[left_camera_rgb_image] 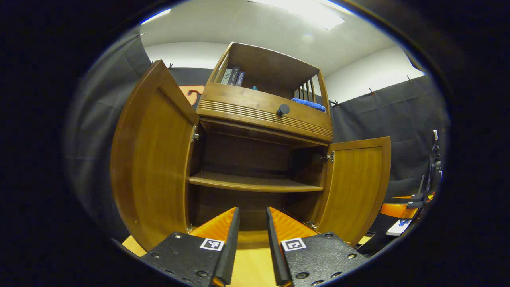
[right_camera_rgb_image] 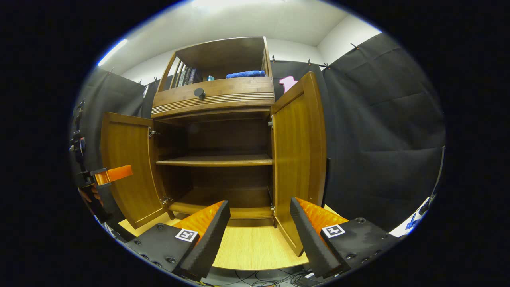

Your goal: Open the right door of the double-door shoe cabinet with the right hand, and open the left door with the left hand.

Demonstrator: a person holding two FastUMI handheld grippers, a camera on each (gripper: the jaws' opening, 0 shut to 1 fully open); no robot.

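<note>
left gripper [left_camera_rgb_image: 253, 223] narrowly apart | right gripper [right_camera_rgb_image: 259, 217] wide apart | left door [left_camera_rgb_image: 153, 159], right door [right_camera_rgb_image: 299, 155] swung open

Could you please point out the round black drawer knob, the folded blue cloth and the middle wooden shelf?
Round black drawer knob [left_camera_rgb_image: 283, 110], left gripper view, its front face.
Folded blue cloth [right_camera_rgb_image: 246, 74], right gripper view, its front edge.
Middle wooden shelf [right_camera_rgb_image: 215, 161], right gripper view, its front lip.

One cabinet [right_camera_rgb_image: 215, 119], two doors, one knob [right_camera_rgb_image: 199, 93], one shelf [right_camera_rgb_image: 215, 161].
</note>
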